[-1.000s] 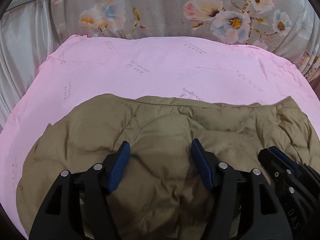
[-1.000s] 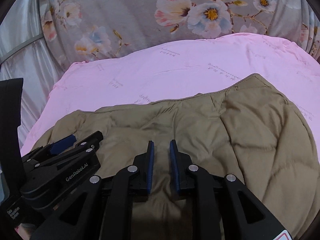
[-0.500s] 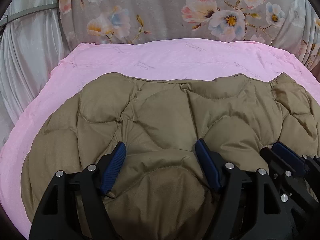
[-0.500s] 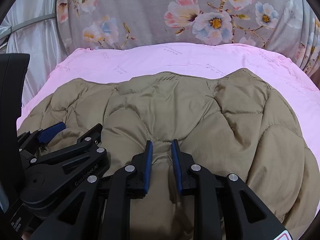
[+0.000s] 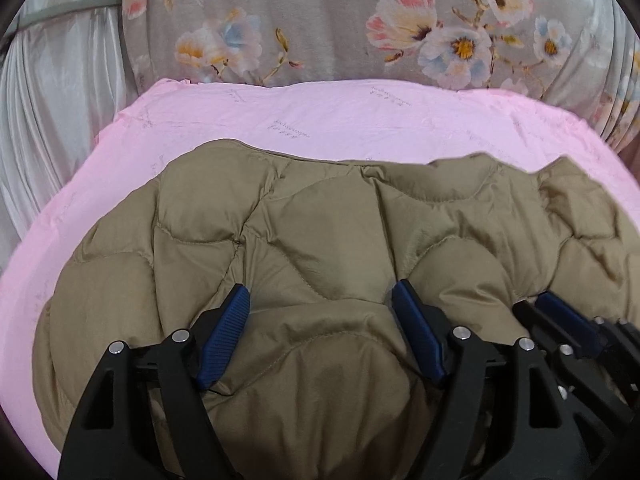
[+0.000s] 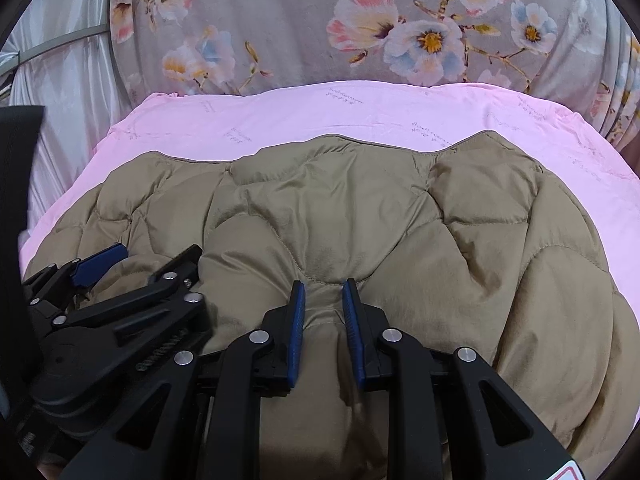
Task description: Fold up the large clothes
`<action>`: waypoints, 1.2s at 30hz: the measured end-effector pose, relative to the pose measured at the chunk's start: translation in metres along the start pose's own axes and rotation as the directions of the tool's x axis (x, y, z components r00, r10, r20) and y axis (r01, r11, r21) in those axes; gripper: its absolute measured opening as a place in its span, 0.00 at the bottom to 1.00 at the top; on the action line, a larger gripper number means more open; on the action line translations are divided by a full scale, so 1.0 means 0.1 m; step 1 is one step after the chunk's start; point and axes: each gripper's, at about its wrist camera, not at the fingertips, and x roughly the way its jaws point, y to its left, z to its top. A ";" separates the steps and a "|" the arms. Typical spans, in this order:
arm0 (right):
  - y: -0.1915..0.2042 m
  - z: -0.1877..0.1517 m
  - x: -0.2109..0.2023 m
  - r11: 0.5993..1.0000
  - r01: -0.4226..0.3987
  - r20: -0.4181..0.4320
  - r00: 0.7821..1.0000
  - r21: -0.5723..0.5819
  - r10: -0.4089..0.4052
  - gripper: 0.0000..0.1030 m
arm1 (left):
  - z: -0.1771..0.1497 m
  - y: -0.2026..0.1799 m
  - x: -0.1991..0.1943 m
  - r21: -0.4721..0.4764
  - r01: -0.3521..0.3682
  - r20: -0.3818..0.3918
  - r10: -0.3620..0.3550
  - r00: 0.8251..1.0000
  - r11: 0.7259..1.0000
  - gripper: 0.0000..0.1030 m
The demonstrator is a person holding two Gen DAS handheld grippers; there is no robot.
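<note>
Quilted olive jacket (image 5: pixel 320 240) lies spread on a pink sheet (image 5: pixel 320 120), directly under and ahead of both tools. Left hand-held gripper (image 5: pixel 320 304): jaws wide, a puffed mound of jacket between the blue pads, no visible pinch. Right hand-held gripper (image 6: pixel 323 300): jaws narrow, a ridge of jacket fabric gathered and pinched between its pads. Left view shows the jacket's left rounded edge against the sheet and the right tool at lower right; right view shows the jacket's right side bulging and the left tool at lower left. Both tools point obliquely down, side by side. Floral fabric (image 6: pixel 320 20) behind
</note>
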 end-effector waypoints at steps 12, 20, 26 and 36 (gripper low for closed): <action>0.13 0.26 -0.24 0.988 -0.149 -0.014 0.989 0.040 0.149 0.23 | -0.54 1.41 -1.07 -0.293 0.054 -0.070 -0.078 0.995 0.955 0.83; 0.23 0.17 0.03 0.994 -0.107 -0.027 0.994 0.022 0.107 0.24 | -0.79 1.95 -0.74 -0.574 0.236 -0.123 -0.367 0.922 0.784 0.83; 0.27 0.13 0.07 0.997 -0.082 -0.005 0.997 -0.011 0.082 0.24 | -0.62 1.76 -0.49 -0.586 0.298 -0.077 -0.418 0.905 0.753 0.90; 0.29 0.15 0.12 0.998 -0.058 -0.010 0.998 0.029 0.059 0.25 | -0.13 1.55 -0.78 -0.499 0.353 -0.012 -0.414 0.910 0.791 0.21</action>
